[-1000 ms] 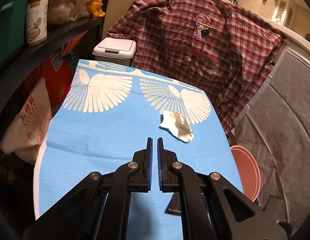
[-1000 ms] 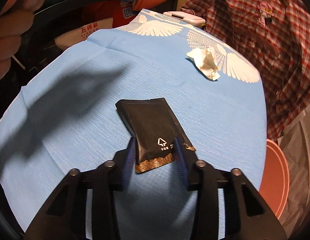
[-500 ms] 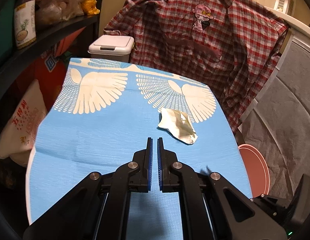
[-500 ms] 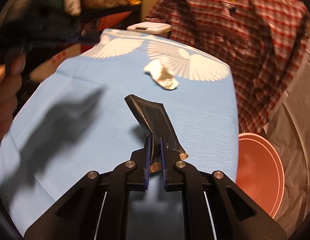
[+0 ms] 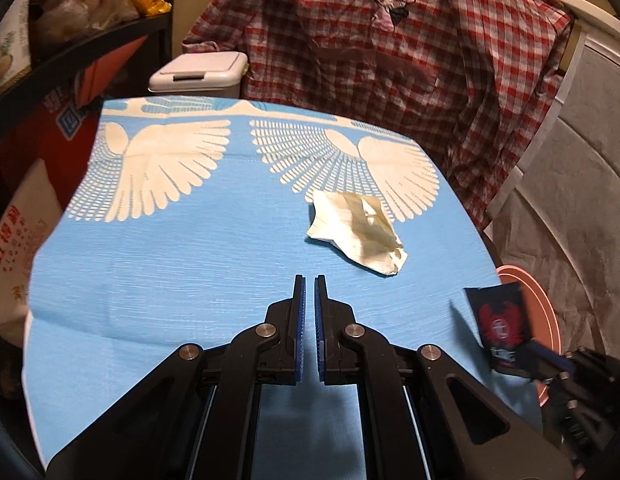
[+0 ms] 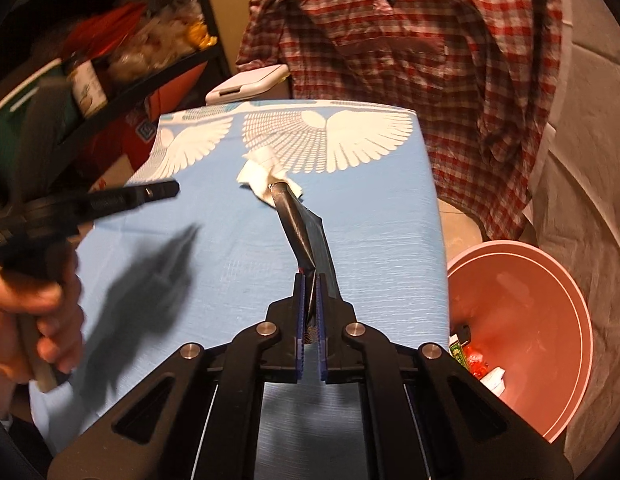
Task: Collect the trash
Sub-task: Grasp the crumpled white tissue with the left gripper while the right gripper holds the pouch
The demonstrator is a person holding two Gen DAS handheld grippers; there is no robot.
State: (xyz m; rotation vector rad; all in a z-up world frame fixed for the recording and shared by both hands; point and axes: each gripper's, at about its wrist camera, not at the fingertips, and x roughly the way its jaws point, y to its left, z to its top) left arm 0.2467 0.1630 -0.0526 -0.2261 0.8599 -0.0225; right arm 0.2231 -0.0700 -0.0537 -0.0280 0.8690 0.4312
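Black wrapper [image 6: 308,236] pinched in right tongs [image 6: 309,312]; left tongs [image 5: 309,316] closed, empty.

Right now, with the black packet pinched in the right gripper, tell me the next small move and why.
Probably carry the right gripper sideways over the pink bin and only then open. Its jaws are shut on the black packet, lifted clear of the blue cloth; the bin sits just past the table edge, trash already inside. The crumpled paper can wait.

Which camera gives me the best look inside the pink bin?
The right wrist view: the pink bin opens toward it, showing wrappers at the bottom. The left wrist view catches only a sliver of rim behind the black sachet.
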